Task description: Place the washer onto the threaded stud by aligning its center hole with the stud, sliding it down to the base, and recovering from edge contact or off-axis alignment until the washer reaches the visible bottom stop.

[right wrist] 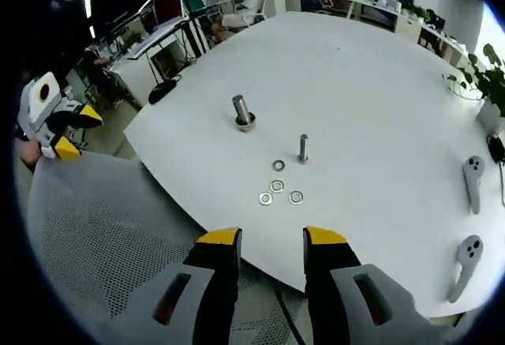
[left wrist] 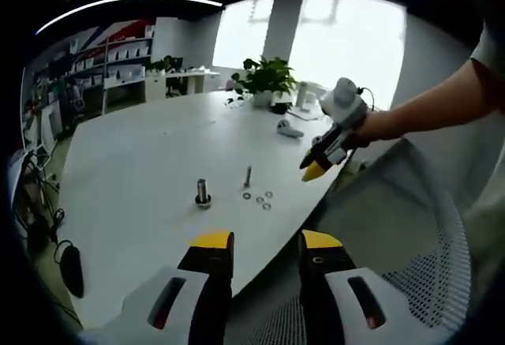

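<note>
Both pairs of jaws are held parted and nothing is gripped: the left gripper (left wrist: 266, 244) and the right gripper (right wrist: 271, 241) are kept back from the white table (right wrist: 371, 84), above a mesh chair back (right wrist: 95, 234), apparently before any approach.

On the table, two upright studs are seen: a thicker one with a base collar (right wrist: 241, 113) to the far left, and a slimmer threaded stud (right wrist: 303, 148) nearer. Four washers (right wrist: 277, 186) are laid flat just in front of the slim stud, none yet threaded on. Two controllers (right wrist: 472, 179) are set well apart at the right. No containers are present.
</note>
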